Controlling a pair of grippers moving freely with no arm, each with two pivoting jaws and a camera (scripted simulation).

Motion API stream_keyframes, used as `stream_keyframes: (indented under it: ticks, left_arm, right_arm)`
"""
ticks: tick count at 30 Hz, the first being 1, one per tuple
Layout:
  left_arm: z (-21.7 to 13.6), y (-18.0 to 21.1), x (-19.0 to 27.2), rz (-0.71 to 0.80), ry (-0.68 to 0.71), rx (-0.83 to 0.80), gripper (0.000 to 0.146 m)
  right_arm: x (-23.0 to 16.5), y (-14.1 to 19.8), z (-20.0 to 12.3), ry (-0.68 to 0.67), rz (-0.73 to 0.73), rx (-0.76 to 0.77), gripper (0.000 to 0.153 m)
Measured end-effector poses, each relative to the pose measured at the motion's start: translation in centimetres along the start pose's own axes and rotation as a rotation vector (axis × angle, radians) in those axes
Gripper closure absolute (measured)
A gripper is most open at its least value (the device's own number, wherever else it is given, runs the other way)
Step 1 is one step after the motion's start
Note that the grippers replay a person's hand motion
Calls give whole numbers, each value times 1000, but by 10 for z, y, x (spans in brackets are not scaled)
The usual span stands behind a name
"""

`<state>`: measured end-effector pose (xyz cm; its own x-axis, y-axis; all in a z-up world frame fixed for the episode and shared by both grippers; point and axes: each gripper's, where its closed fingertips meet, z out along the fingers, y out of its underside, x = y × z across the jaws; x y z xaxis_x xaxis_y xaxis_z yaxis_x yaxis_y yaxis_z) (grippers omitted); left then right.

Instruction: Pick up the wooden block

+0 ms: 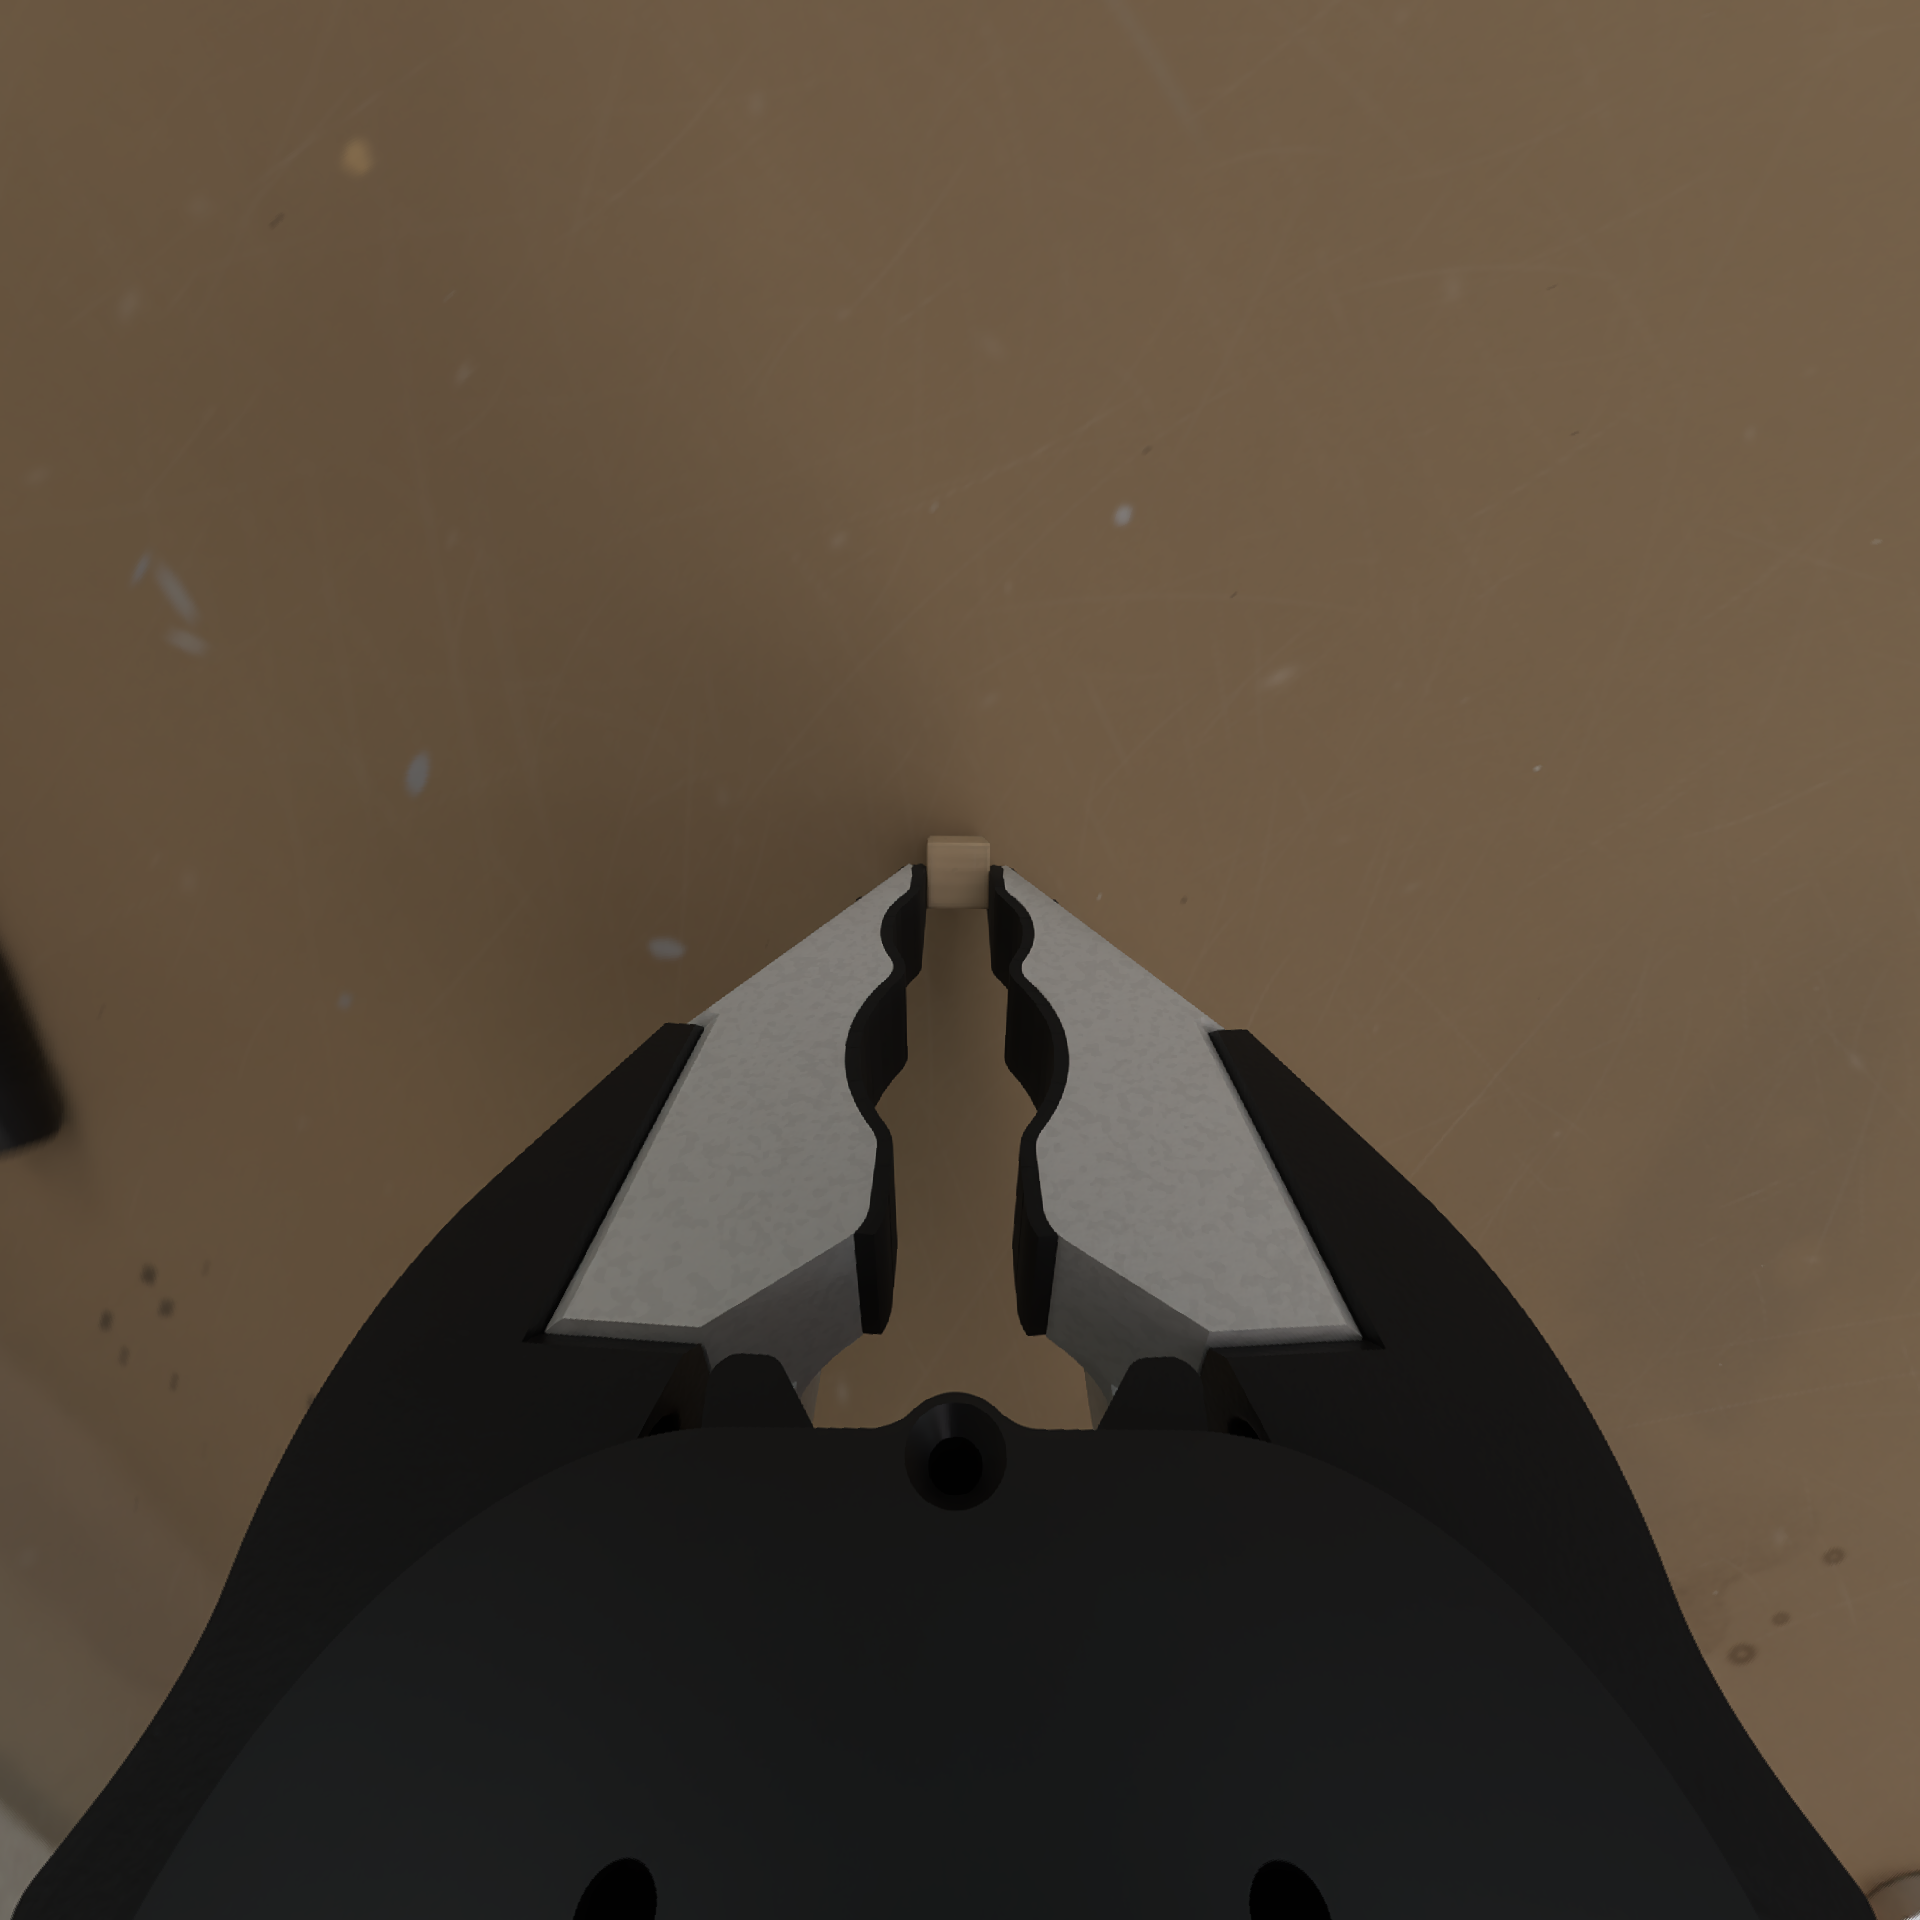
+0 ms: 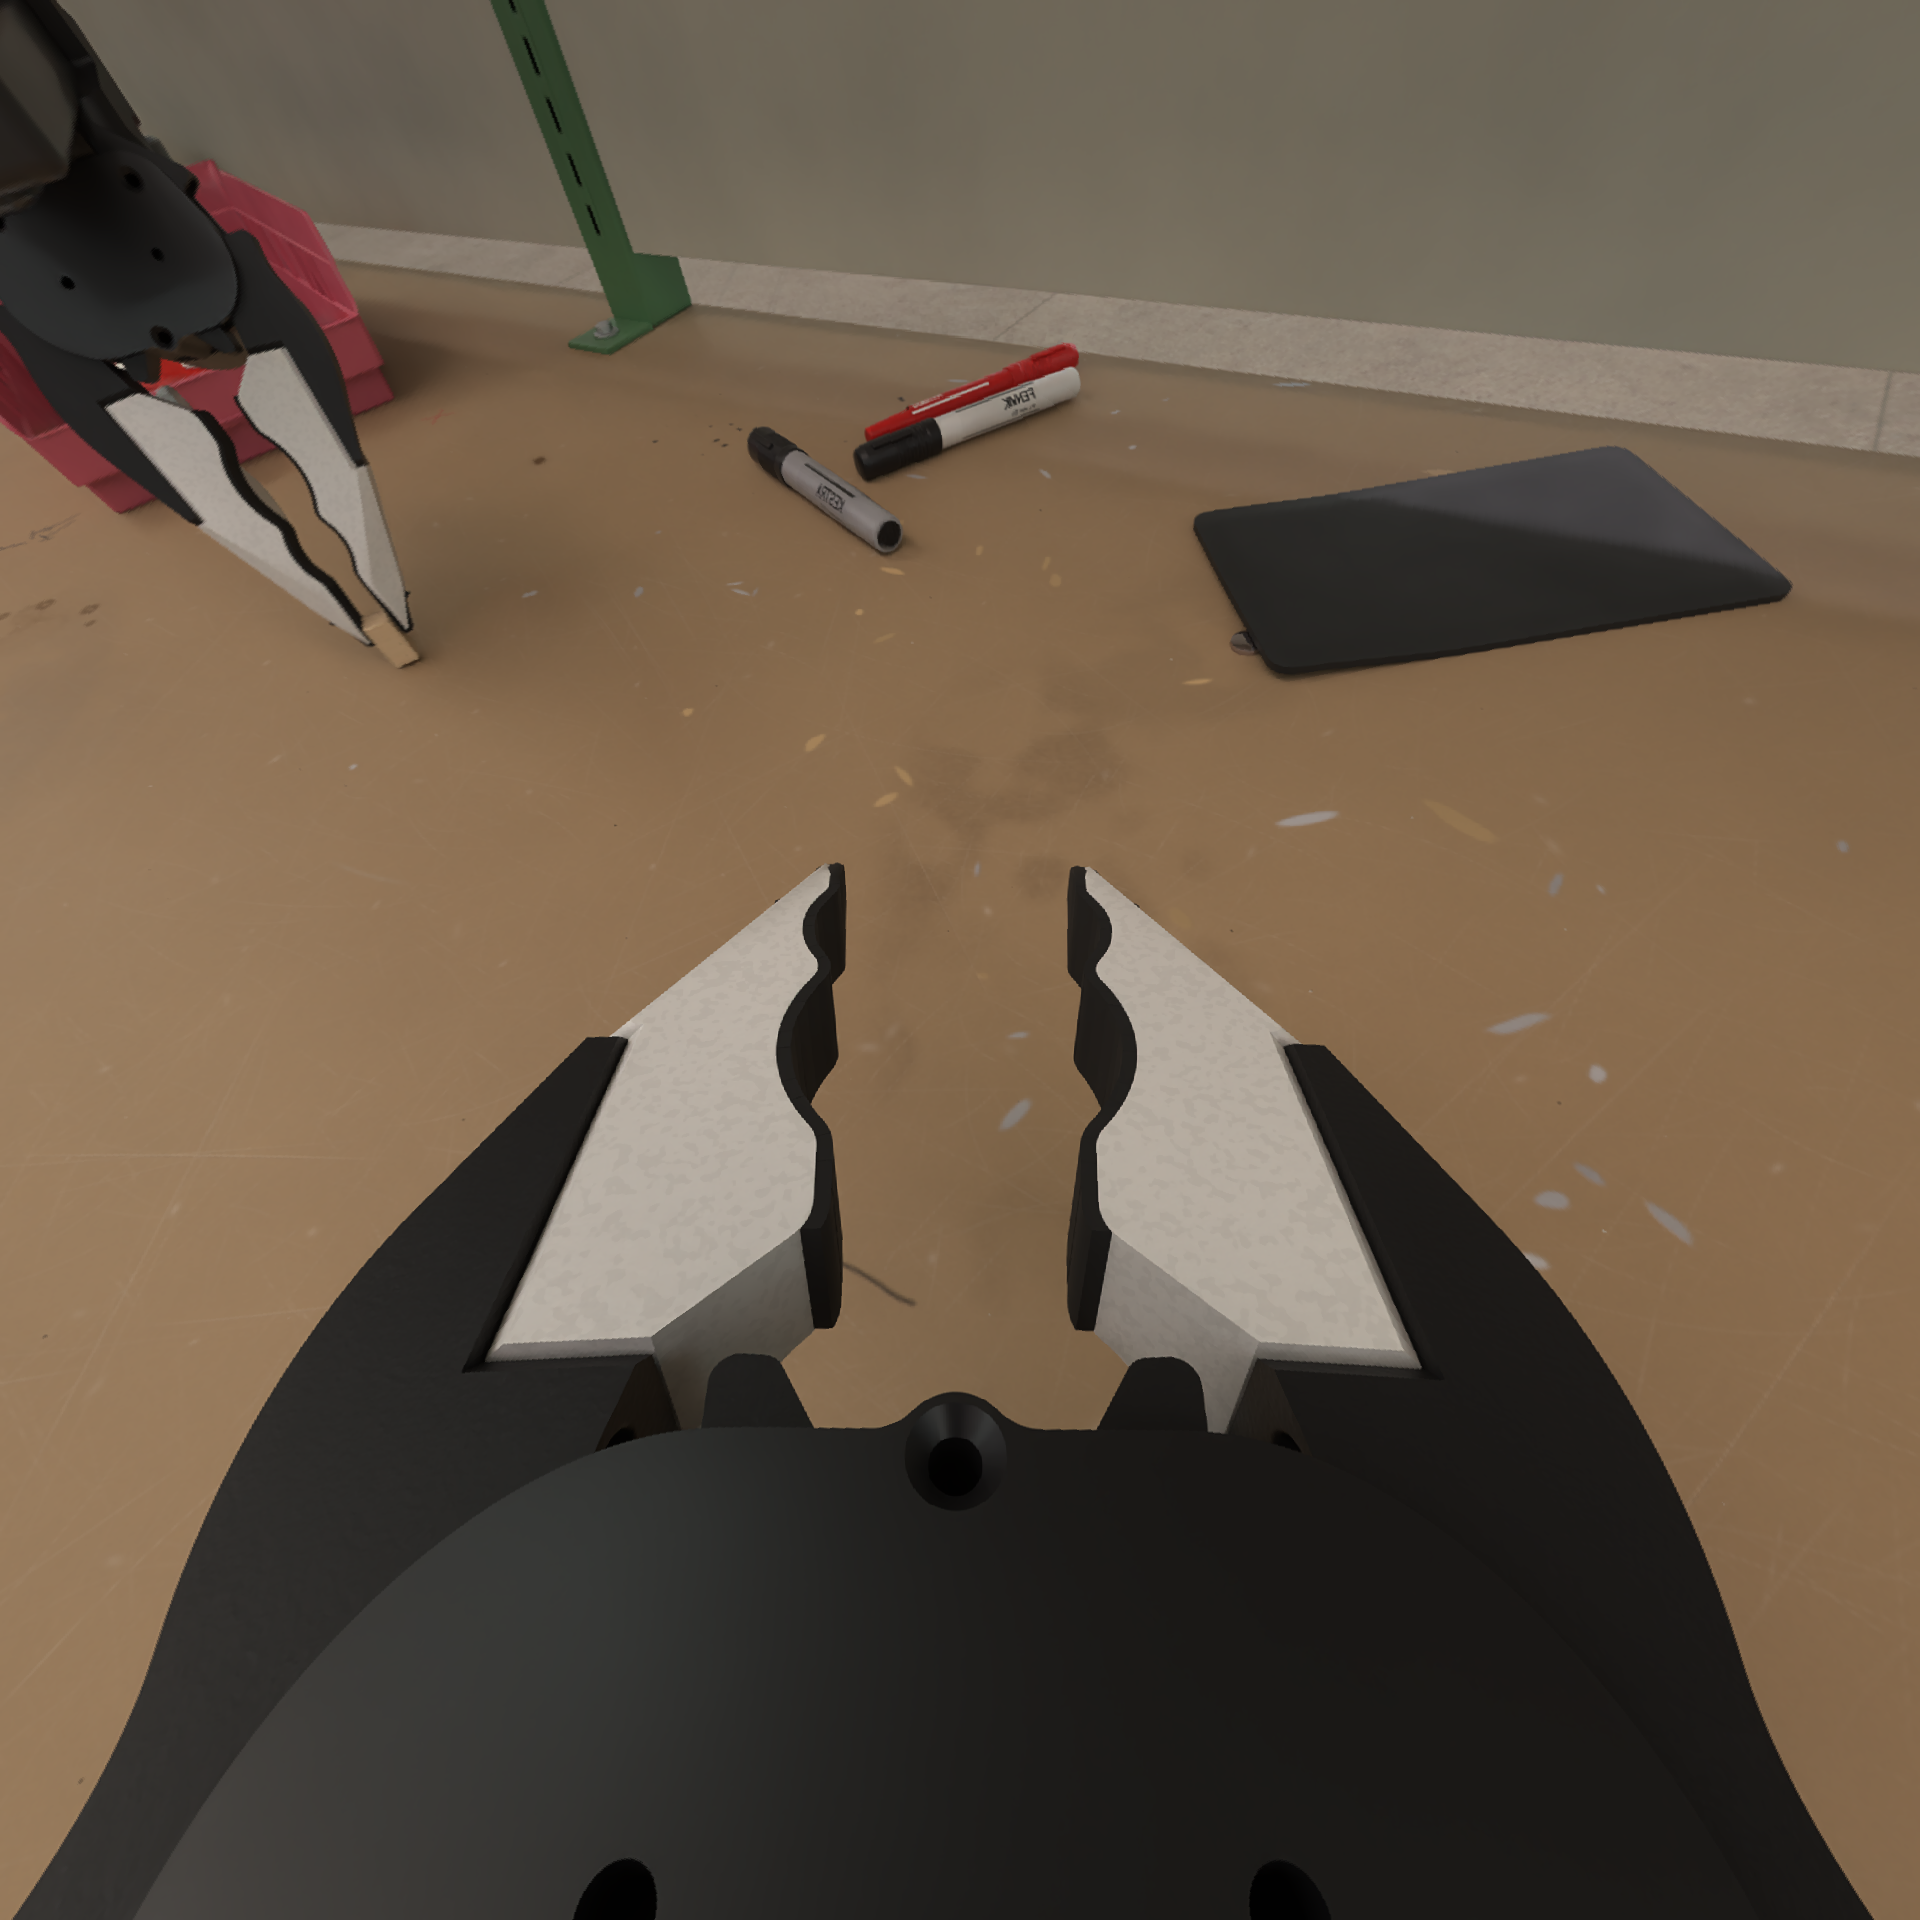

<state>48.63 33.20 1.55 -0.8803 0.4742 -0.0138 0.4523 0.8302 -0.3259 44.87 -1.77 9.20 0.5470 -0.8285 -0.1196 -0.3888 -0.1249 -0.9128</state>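
Observation:
The wooden block (image 1: 957, 871) is a small pale cube held between the tips of my left gripper (image 1: 957, 883), which points down at the brown table. The jaws are closed onto its two sides. In the right wrist view the same left gripper (image 2: 387, 629) shows at the far left, tilted, with the block (image 2: 398, 646) at its fingertips at the table surface. I cannot tell whether the block touches the table. My right gripper (image 2: 956, 883) is open and empty, low over the middle of the table, well right of the block.
A pink bin (image 2: 301, 312) stands behind the left gripper. A green post (image 2: 592, 177) rises at the back. A grey marker (image 2: 826, 504), a red marker (image 2: 971, 390) and a white marker (image 2: 966, 421) lie mid-back. A black pad (image 2: 1486, 556) lies right.

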Motion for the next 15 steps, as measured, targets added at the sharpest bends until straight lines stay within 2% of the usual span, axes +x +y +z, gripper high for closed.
stream_keyframes:
  ticks: [3, 7, 13, 15]
  left_arm:
    - [-16, 8, -8, -68, -97, 14, 135]
    - [-58, -5, -15, -156, -280, 149, 135]
    - [-115, -46, -18, -281, -583, 249, 135]
    - [-124, -72, -16, -371, -668, 356, 135]
  right_arm:
    - [-3, -4, -2, -6, -15, 7, 110]
    - [-10, -5, -4, -23, -48, -5, 110]
    - [-30, -3, -5, -98, -81, -19, 111]
    - [-39, -1, -7, -122, -108, -24, 113]
